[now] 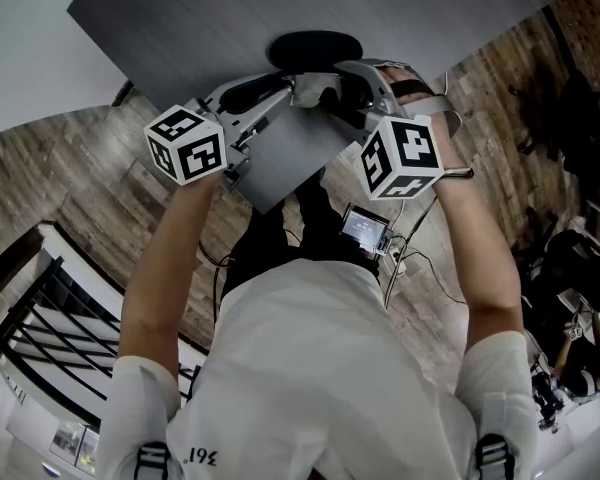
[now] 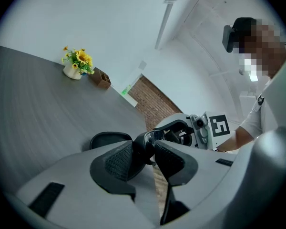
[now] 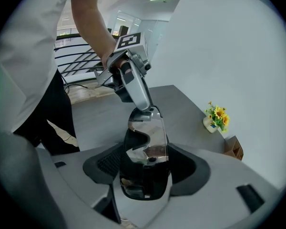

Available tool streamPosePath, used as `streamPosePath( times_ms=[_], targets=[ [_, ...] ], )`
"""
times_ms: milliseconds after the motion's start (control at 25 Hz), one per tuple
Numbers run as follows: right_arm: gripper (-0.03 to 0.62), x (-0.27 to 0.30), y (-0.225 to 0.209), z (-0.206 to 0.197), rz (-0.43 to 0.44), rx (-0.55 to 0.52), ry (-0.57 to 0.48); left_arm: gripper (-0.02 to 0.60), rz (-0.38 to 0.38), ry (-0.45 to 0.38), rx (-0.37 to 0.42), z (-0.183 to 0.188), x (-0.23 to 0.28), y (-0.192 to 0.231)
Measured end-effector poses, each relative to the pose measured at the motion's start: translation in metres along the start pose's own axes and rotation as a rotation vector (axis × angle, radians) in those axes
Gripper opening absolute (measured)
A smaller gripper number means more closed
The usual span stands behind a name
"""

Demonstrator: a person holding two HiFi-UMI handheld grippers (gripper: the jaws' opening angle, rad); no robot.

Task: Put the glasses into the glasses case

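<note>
Dark wrap-around glasses (image 1: 318,90) hang above the near corner of the grey table (image 1: 200,18), held between my two grippers. My left gripper (image 2: 146,152) is shut on one end of the glasses (image 2: 147,141). My right gripper (image 3: 145,171) is shut on the other end, with the mirrored lens (image 3: 147,144) filling the space between its jaws and the left gripper (image 3: 133,87) at the far end. The black oval glasses case (image 1: 315,47) lies on the table just beyond the glasses. In the left gripper view the case (image 2: 108,139) shows right behind the jaws.
A small pot of yellow flowers (image 2: 76,63) and a brown box (image 2: 100,78) stand at the table's far edge by the white wall. The table corner (image 1: 270,203) juts toward the person over wooden floor. A black railing (image 1: 40,328) is at lower left.
</note>
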State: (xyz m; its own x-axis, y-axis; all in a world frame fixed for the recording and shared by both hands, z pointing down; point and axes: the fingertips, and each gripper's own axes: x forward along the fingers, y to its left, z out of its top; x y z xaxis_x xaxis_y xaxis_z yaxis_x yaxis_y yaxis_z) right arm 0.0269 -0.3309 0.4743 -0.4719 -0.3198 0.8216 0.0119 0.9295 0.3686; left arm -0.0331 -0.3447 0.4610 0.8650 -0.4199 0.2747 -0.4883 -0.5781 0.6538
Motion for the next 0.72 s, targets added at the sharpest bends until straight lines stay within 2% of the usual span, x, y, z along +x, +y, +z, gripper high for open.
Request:
streamPosePath(
  times_ms=[440,640,720],
  targets=[
    [0.296,0.046,-0.010,-0.034,0.004,0.079,0.092,0.160,0.064,0.032,-0.016,-0.006,0.028,0.038],
    [0.296,0.058,-0.018,-0.040,0.006,0.108,0.088,0.160,0.103,0.065,0.054,-0.005,0.036,0.052],
    [0.296,0.063,-0.020,-0.039,0.014,0.126,0.075,0.134,0.125,0.082,0.091,-0.007,0.038,0.060]
  ],
)
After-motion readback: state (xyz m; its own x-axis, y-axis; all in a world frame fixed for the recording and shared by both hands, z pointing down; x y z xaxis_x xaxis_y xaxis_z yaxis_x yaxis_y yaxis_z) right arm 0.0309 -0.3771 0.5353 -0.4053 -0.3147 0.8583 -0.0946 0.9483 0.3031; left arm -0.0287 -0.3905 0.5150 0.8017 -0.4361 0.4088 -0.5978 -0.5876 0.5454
